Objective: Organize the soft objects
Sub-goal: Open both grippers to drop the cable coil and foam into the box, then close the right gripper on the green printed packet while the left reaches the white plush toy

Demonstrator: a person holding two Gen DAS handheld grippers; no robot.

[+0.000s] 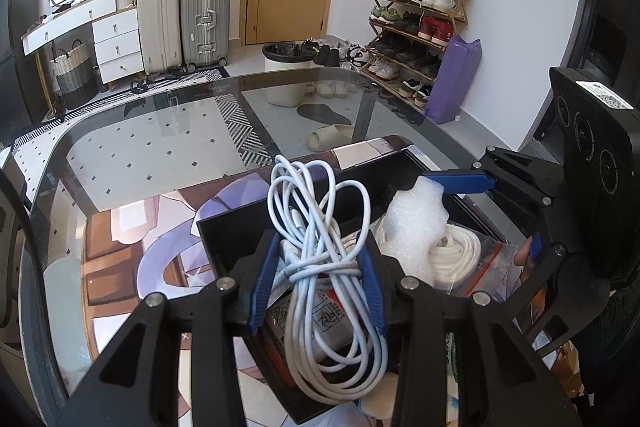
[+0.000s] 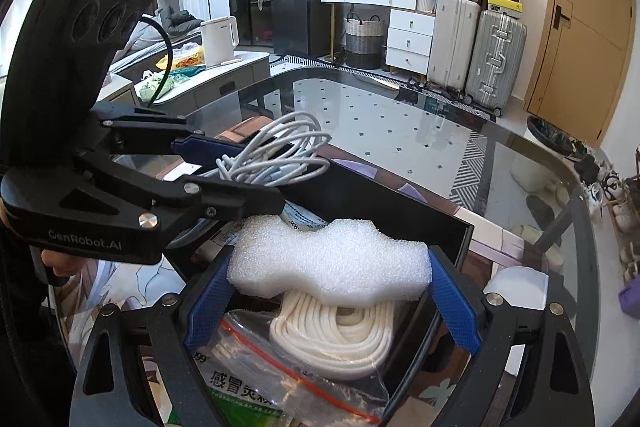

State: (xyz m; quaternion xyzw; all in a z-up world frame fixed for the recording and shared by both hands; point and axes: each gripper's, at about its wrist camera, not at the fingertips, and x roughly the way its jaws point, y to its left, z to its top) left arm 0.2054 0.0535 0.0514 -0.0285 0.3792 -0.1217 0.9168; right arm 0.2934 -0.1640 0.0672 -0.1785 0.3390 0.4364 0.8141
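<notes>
Holding both soft items over the open black rectangular box (image 2: 400,203) on the glass desk (image 1: 160,131).
Left hand-held gripper (image 1: 316,291) clamps bundled white charging cable (image 1: 320,227), long axis running fore-aft; right hand-held gripper (image 2: 332,291) clamps white wavy foam block (image 2: 328,259) crosswise, directly above coiled white rope (image 2: 332,339).

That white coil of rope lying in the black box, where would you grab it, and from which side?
Take the rope coil across one side of its ring, coming straight down from above. It lies flat, so its bundled strands face upward, and the black box walls block a sideways approach. The foam piece, now between the right tongs, overhangs its far part, so the near side is freer.
</notes>
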